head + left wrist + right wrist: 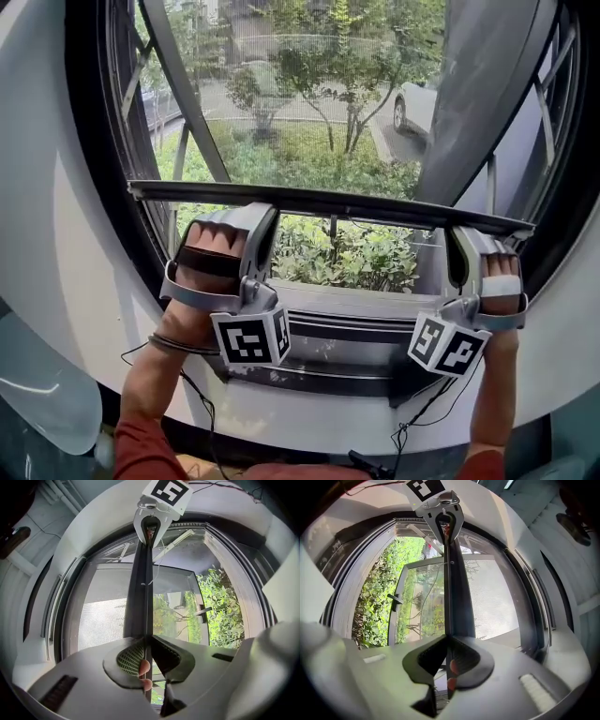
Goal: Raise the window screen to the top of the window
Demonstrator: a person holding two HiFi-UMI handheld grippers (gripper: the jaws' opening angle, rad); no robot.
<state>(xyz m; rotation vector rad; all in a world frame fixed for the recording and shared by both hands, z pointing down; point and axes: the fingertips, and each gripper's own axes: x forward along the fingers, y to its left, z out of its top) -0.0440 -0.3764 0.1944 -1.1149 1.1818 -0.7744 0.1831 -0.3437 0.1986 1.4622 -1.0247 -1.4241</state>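
mid-lift: left gripper [246,217] at 9 o'clock and right gripper [466,239] at 3 o'clock each pinch, jaws narrow, the screen bar [328,202], low in the window [89,159]. next, i judge: an even, level push toward 12 o'clock.

Left tongs [146,641] clamped on screen bar [139,592], right tongs [149,532] beyond

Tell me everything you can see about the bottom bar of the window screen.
The bottom bar is a slim, dark, metal-looking rail spanning the window opening, its right end slightly lower in the head view. Fine grey mesh rises from it; the open gap below shows green shrubs. It sits partway up, clear of the sill. The left gripper and right gripper are each clamped on it, one toward each end.
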